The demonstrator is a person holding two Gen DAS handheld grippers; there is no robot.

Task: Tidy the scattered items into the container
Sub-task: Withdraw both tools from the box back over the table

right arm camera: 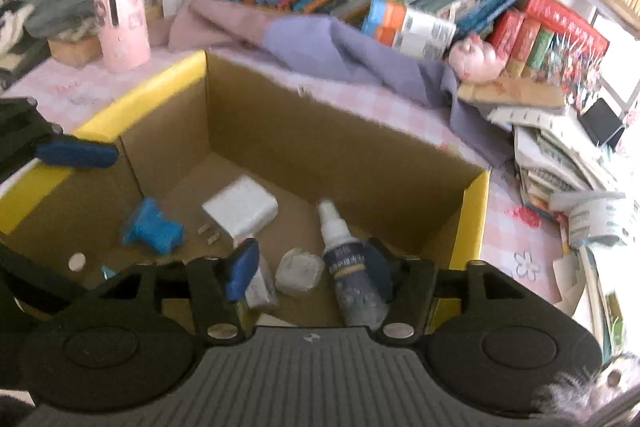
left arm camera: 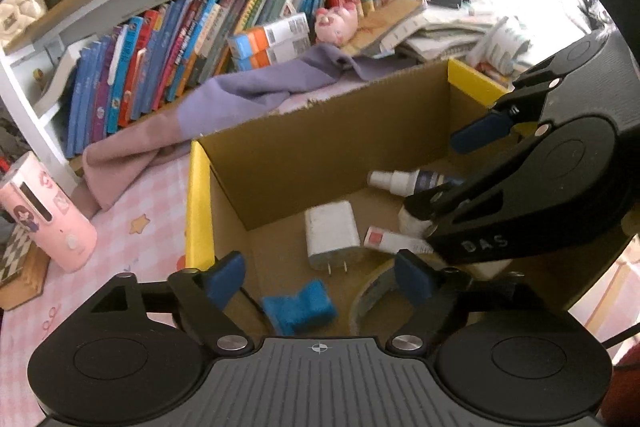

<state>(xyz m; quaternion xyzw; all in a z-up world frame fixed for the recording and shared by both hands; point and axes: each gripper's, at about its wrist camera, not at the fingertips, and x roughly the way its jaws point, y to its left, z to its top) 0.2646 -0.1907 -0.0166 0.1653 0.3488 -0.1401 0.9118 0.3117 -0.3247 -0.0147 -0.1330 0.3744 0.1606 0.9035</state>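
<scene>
A brown corrugated box (right arm camera: 344, 147) with yellow taped edges sits on a pink checked cloth (left arm camera: 132, 211). On its floor lie a smooth white charger (left arm camera: 331, 233) (its two metal prongs showing), a fuzzy blue piece (left arm camera: 300, 309), a white-nozzled spray bottle (right arm camera: 348, 267) with a dark label, a small white tube (left arm camera: 394, 241), a crumpled whitish lump (right arm camera: 298, 269) and a tape ring (left arm camera: 372, 297).

The left gripper (left arm camera: 320, 279) hangs over the box with its blue-padded jaws wide apart and nothing between them; the fuzzy piece lies below. The right gripper (right arm camera: 312, 267) is partly open over the bottle and lump, its pads not pressing either.

Behind the box a lilac cloth (right arm camera: 352, 55) is bunched against a shelf of books (left arm camera: 152, 67), with a pink cylinder (left arm camera: 48, 215) and a pink pig toy (left arm camera: 336, 23) nearby.
</scene>
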